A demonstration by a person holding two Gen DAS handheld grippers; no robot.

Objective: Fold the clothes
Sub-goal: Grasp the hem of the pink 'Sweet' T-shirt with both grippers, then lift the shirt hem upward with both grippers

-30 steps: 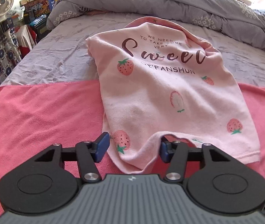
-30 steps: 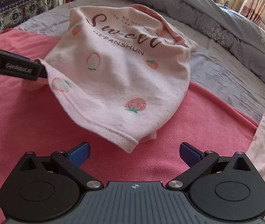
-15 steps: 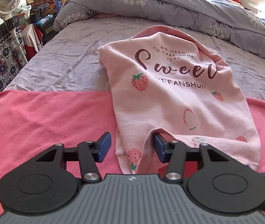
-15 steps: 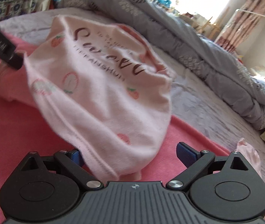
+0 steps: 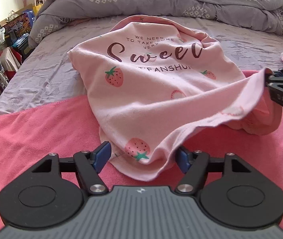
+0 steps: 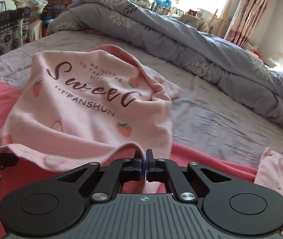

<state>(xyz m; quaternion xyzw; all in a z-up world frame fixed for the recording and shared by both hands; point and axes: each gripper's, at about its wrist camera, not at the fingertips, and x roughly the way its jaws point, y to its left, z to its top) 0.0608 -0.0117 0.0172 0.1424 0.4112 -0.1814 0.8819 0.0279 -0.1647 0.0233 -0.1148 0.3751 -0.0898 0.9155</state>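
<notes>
Pink shirt (image 5: 153, 91), soft, light and limp, lies across red towel (image 5: 31, 135) and grey sheet (image 5: 47, 75); right gripper (image 6: 145, 166) is closed on its hem corner, while left gripper (image 5: 144, 156), jaws opening, straddles the opposite corner ungripped, the likely second hold

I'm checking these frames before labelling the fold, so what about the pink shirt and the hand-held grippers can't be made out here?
- Pink shirt: sleeves and neckline hidden, both views, by its own folds.
- Right hand-held gripper: how much hem it pinches, hidden by its fingers; cut off by the edge in the left wrist view.
- Left hand-held gripper: jaws opening around the hem; contact underneath hidden by cloth.
- Second pink garment: cut off by the edge, right wrist view.
</notes>
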